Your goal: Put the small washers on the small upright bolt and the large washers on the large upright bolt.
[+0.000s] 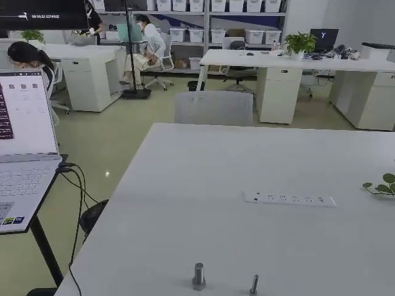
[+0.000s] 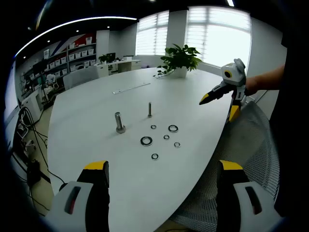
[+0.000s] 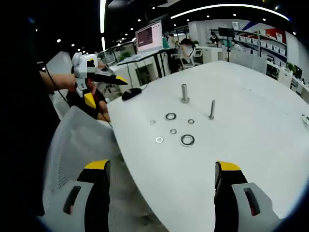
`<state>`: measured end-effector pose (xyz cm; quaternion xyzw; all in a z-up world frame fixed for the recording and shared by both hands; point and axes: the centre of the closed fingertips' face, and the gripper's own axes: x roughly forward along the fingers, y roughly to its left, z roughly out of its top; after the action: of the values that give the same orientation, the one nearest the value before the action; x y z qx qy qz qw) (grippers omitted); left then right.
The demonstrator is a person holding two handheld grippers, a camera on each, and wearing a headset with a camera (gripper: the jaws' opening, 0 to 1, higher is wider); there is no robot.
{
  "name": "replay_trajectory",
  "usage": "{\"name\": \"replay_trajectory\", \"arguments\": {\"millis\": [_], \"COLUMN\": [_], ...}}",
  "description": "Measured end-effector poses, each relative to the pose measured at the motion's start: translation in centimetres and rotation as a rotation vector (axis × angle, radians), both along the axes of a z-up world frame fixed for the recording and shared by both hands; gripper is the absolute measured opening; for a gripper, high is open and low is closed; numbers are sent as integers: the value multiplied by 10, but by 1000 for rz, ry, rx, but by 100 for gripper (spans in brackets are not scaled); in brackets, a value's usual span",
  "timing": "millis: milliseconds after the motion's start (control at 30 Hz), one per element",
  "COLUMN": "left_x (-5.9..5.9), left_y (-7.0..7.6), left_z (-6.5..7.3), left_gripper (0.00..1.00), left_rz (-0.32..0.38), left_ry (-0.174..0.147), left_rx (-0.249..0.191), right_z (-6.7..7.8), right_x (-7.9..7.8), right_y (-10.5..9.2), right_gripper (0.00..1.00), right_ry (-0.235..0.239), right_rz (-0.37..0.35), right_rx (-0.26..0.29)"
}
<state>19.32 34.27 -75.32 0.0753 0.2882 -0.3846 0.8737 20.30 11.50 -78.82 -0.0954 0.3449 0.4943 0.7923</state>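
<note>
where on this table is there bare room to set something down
Bare table runs from the large bolt and small bolt out to the power strip. Crowded: loose washers cluster on the bolts' near side, toward the table edge.

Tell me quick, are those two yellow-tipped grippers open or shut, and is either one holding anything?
The left gripper: open, holding nothing.
The right gripper: open, holding nothing.
</note>
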Motion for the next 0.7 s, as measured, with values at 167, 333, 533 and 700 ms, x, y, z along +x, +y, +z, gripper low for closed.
{"name": "replay_trajectory", "arguments": {"millis": [167, 333, 533, 700], "left_x": [1, 2, 2, -2], "left_y": [-1, 0, 0, 0], "left_z": [1, 0, 0, -3], "left_gripper": [92, 92, 93, 92], "left_rz": [0, -1, -5, -20], "left_ry": [-3, -1, -4, 8], "left_rx": [-2, -1, 8, 14], "right_z": [-1, -1, -1, -1], "right_x": [0, 0, -1, -1], "right_y": [-1, -2, -2, 0], "right_gripper": [89, 89, 89, 89], "right_ry": [0, 0, 2, 2], "right_rz": [-2, -6, -8, -4], "right_rx": [-1, 1, 1, 3]}}
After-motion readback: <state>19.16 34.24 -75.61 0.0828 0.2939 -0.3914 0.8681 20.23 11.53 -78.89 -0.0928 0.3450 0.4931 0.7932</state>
